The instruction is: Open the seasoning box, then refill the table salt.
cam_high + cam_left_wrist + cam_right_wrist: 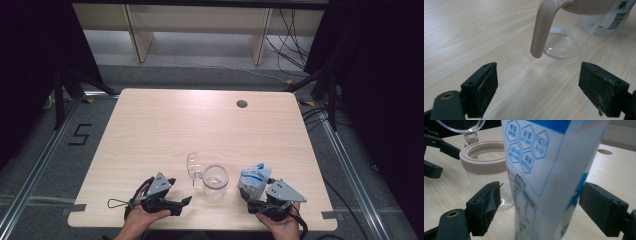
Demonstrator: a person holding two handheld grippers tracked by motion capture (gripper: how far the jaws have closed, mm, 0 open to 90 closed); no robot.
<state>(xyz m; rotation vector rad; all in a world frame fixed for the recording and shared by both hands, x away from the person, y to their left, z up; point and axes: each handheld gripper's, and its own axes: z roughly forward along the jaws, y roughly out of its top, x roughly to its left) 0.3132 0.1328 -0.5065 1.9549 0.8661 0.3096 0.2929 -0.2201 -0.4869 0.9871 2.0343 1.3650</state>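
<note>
Your left gripper rests low at the near edge of the pale wooden table, held in your left hand, with its jaws spread wide and nothing between them. In the left gripper view, its black rubber pads frame bare tabletop, and the clear plastic jar with a beige rim stands just ahead, its beige clasp strap hanging down beside the jar wall. In the high view, the jar stands near the front centre of the table, its clear hinged lid tipped open to its left. Your right gripper, held in your right hand, points at the white and blue printed pouch, which stands upright just to the right of the jar. In the right gripper view, the pouch stands between the open jaws; the pads are apart from its sides, not clamped on it.
</note>
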